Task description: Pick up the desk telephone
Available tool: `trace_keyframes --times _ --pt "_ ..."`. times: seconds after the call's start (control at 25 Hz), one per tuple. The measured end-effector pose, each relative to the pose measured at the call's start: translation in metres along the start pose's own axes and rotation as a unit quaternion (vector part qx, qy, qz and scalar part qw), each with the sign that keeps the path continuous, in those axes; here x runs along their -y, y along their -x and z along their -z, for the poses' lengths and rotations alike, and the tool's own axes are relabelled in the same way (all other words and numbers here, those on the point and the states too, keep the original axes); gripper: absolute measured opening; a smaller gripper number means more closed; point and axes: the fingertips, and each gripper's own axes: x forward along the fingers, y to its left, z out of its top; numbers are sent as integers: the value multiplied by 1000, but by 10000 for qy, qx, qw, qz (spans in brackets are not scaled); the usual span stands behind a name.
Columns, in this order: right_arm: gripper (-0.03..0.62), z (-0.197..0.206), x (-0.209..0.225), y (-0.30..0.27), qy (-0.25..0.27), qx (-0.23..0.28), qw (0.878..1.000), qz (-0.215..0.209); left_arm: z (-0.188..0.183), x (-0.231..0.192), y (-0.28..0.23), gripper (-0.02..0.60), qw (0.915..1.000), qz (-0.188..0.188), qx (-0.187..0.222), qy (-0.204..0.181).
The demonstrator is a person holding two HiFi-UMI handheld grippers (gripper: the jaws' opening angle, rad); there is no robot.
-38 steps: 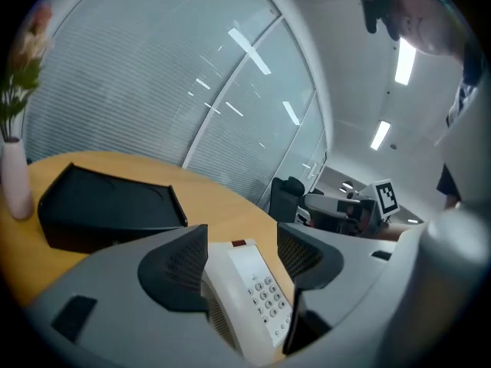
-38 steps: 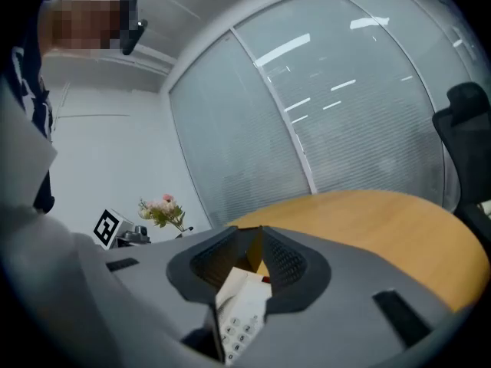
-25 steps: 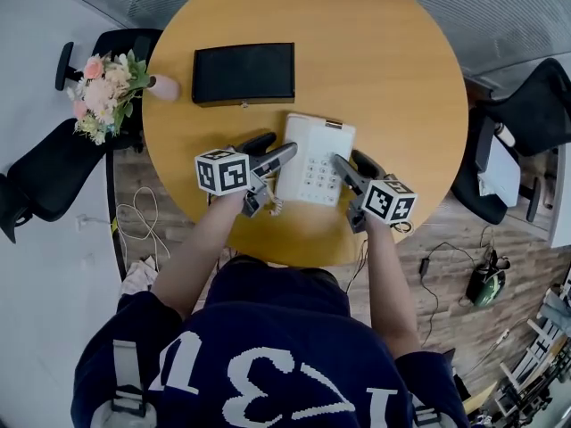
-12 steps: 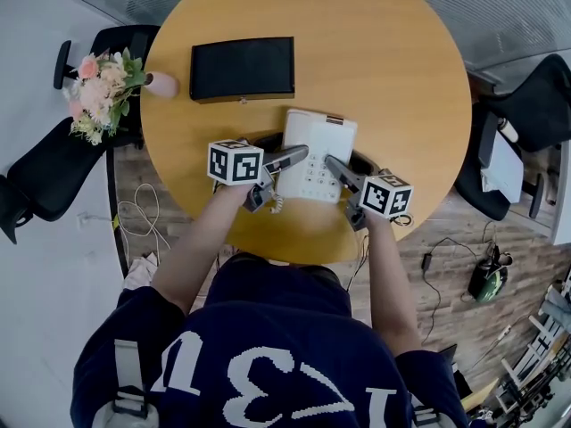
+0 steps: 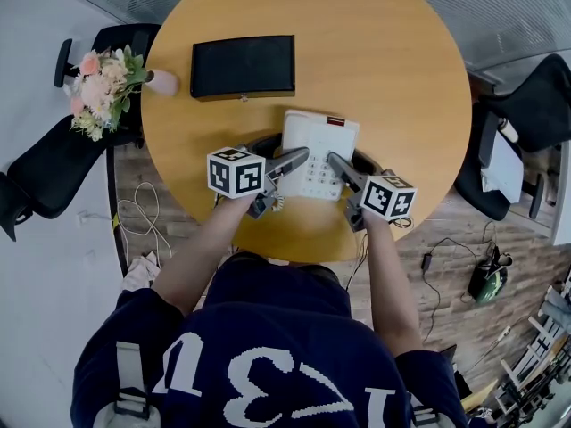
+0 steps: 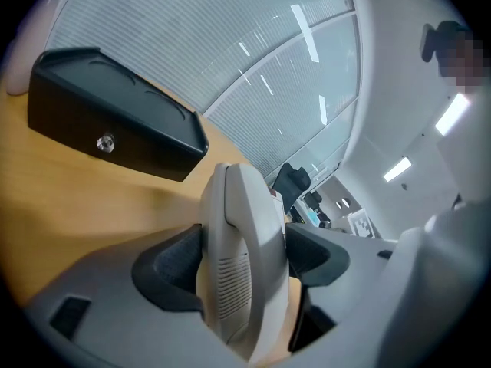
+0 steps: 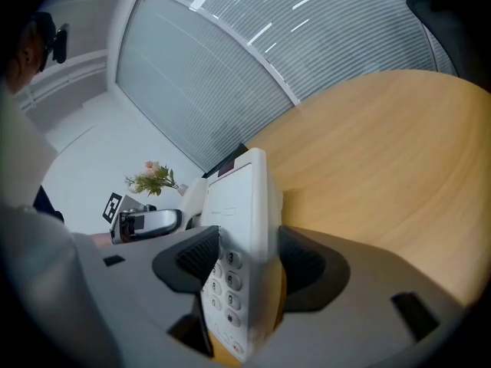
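Black box (image 5: pixel 243 66) lay behind the desk telephone (image 5: pixel 319 145), flowers (image 5: pixel 103 87) to its left — left hand-held gripper (image 5: pixel 293 160) clamped the handset (image 6: pixel 242 236), right hand-held gripper (image 5: pixel 338 165) the keypad side, both had edged inward.

Telephone (image 5: pixel 318 145) smooth plastic; table (image 5: pixel 393 69) matt wood

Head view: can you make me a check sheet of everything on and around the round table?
Surface: round table, wood top, mostly bare.
Job's things: white desk telephone near the front edge, with its handset on its left side.
Clutter: black box; flower bouquet at the left edge.
Grippers: left claw shut on the handset; right claw shut on the telephone's keypad side.
Cables: coiled cord by the left claw; loose cables on the floor.
Surroundings: office chairs on both sides.
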Motion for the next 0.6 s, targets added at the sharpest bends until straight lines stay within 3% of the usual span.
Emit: trace_keyframes --times 0.16,0.32,0.6 --pt "256 -10 -17 6 289 114 9995 -12 -9 10 12 339 9996 -185 185 -76" --pt "249 -31 -37 19 376 471 9981 -125 -32 28 28 337 9980 -141 571 -226" --pt "242 -84 -80 48 858 1092 9899 -282 -78 76 56 337 9903 -15 1077 -875"
